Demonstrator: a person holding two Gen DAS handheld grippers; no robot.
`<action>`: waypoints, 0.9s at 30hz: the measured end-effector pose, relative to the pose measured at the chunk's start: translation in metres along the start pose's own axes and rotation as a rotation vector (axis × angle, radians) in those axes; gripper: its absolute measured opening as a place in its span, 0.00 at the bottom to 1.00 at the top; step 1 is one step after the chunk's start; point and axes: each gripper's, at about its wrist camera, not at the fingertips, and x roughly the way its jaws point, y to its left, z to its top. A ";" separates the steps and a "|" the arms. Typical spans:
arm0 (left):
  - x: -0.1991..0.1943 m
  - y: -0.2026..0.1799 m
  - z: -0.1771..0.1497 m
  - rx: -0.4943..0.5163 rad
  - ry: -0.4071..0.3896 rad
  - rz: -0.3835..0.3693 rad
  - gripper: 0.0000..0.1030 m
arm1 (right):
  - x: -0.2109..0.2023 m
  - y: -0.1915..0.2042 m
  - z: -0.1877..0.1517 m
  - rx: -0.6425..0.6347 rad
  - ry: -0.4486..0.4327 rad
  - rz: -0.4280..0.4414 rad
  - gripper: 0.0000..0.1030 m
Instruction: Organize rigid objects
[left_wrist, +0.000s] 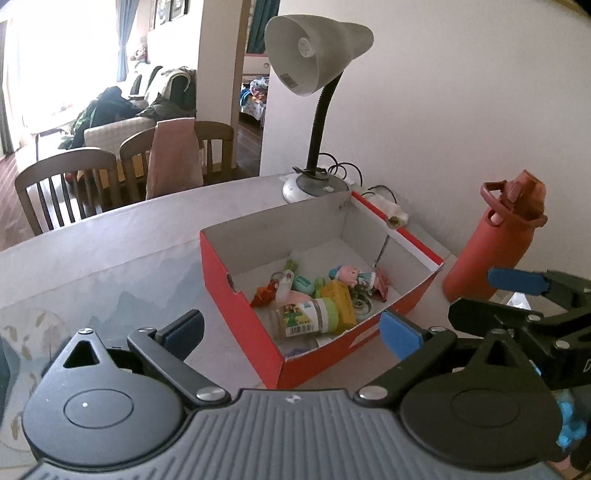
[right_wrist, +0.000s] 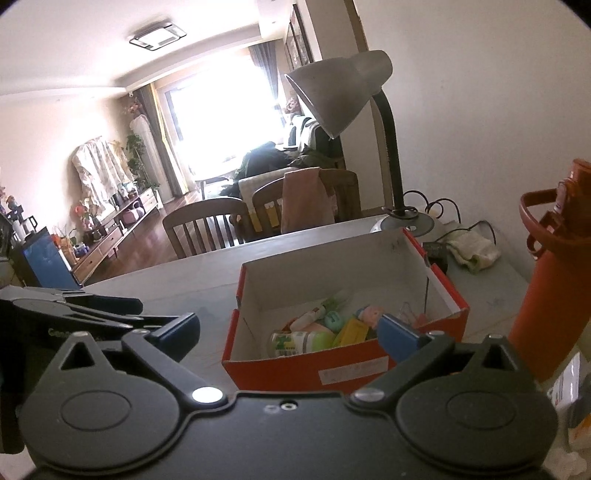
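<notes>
Left wrist view: the red box (left_wrist: 258, 291) lies straight ahead of the left tongs (left_wrist: 291, 332); right tongs (right_wrist: 288, 336) equally near; both spread, empty.

An open box (left_wrist: 236, 258) stands on the table (left_wrist: 122, 236) with small items heaped at its near end: a jar (left_wrist: 306, 317) lies on its side nearest the front wall, a doll figure (left_wrist: 351, 276) lies behind it. Behind the box stands a desk lamp (left_wrist: 314, 181), its shade leaning over the box; to the right of the box stands a bottle (left_wrist: 487, 251). Beyond the table's far edge stand chairs (left_wrist: 70, 184).
</notes>
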 end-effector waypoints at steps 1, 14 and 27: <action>-0.002 0.000 -0.001 0.000 -0.002 -0.003 0.99 | -0.001 0.001 -0.001 -0.005 -0.002 -0.002 0.99; -0.014 -0.009 -0.014 0.034 -0.015 0.015 0.99 | -0.006 0.007 -0.006 0.001 -0.005 -0.038 0.99; -0.013 -0.013 -0.017 0.056 -0.009 0.011 0.99 | -0.003 0.005 -0.007 0.004 0.004 -0.047 0.99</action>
